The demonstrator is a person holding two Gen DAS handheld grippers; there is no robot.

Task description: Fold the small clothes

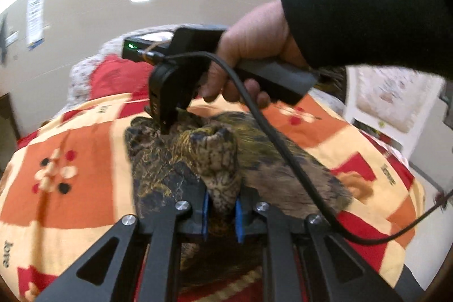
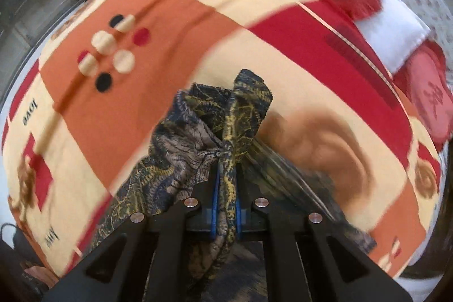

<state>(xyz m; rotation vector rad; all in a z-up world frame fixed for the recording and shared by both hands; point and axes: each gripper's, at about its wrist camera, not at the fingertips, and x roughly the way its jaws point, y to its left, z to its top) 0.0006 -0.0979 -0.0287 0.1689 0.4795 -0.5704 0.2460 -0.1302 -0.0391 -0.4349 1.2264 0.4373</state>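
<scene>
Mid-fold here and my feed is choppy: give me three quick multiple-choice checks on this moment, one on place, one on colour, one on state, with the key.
1. Where does the patterned garment lie?
A. on a checked bedspread
B. on a wooden floor
C. in a basket

2. What colour are the pads on the left gripper?
A. green
B. blue
C. white

3. How does the right gripper stand?
A. wide open above the cloth
B. shut on a bunch of the garment
C. shut on nothing

Key: 1 A, the orange, cream and red checked bedspread shows all round the garment. 2 B, blue pads flank the pinched fold in the left wrist view. 3 B, cloth is squeezed between its pads in the right wrist view.
</scene>
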